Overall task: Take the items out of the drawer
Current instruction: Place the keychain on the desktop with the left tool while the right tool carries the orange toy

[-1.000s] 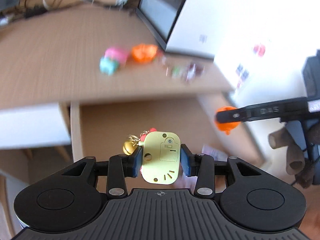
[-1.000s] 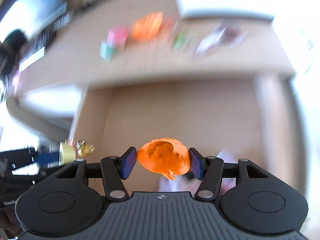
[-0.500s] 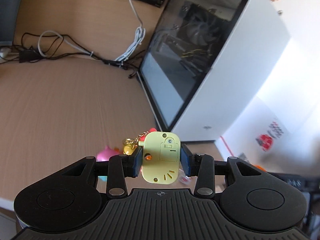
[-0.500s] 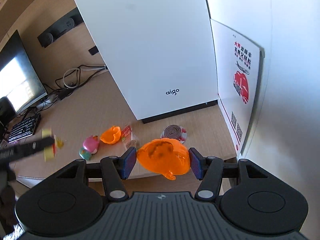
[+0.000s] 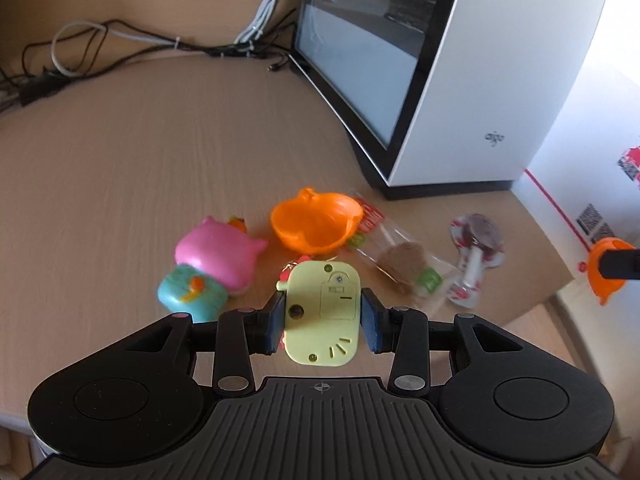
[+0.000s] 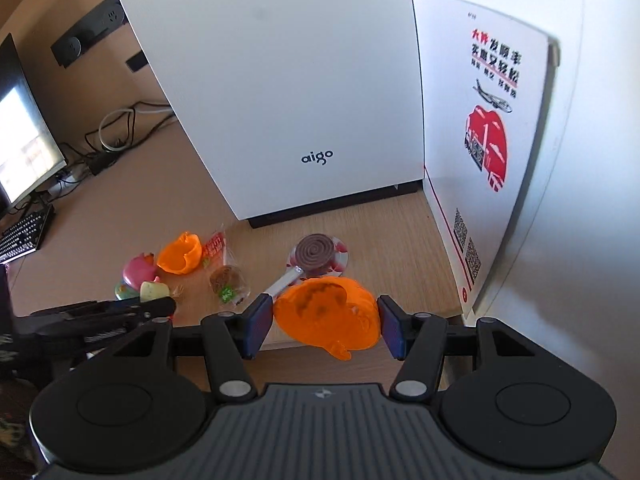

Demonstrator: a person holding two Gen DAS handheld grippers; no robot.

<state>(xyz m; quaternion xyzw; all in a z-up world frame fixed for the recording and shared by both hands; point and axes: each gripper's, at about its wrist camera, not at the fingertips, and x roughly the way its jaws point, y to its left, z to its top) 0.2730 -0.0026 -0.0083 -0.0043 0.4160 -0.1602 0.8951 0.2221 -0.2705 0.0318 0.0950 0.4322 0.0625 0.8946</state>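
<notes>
Both grippers over desk w/ drawer items clamped edgewise: left gripper (image 5: pixel 322 322), jaws half-open, pinches yellow keychain toy (image 5: pixel 322 312); right gripper (image 6: pixel 326 326) pinches orange shell (image 6: pixel 326 318), probably for set-down by far toys (image 5: pixel 224 260).

Readable: "aigo" in dark letters low on the white computer case (image 6: pixel 280 92), centre of the right wrist view, and red Chinese characters with QR codes on the white poster (image 6: pixel 486 140) at right.
</notes>
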